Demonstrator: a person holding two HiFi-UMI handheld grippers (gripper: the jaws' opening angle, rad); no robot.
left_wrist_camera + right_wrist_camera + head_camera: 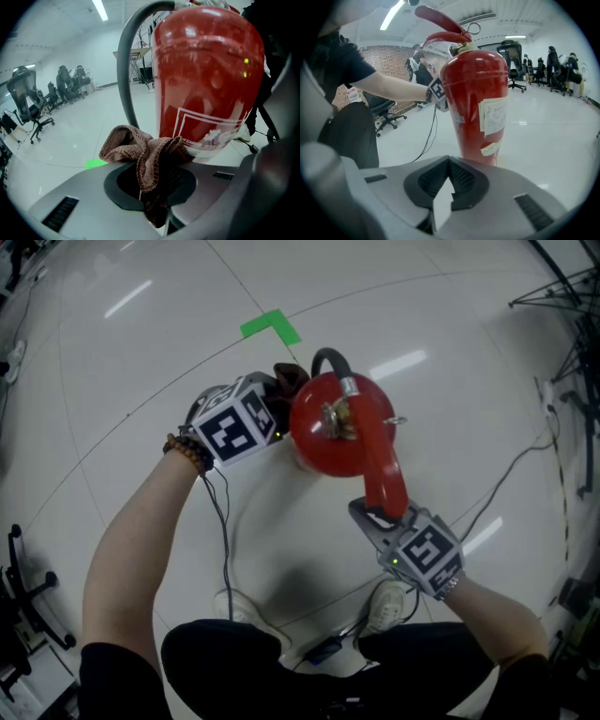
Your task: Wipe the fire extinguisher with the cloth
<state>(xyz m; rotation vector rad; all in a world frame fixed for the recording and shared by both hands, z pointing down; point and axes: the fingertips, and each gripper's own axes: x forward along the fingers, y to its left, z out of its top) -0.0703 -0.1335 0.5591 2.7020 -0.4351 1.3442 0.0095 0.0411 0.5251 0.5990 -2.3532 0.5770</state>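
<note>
White glossy floor (141, 352) bears green tape (271, 327) near the fire extinguisher (328, 442).

The extinguisher (333, 432) stands upright on the floor: a red cylinder with a domed shoulder and a brass valve on top. A red lever (382, 479) reaches out toward the near right, and a grey hose (123, 79) arches over and down its far-left side. A white label (493, 115) with a peeling patch below it sits on the body's near-right side. The cloth (149, 154) is brown and crumpled, pinched in the left gripper (152, 190), and its bunched free end lies against the cylinder's left side.
</note>
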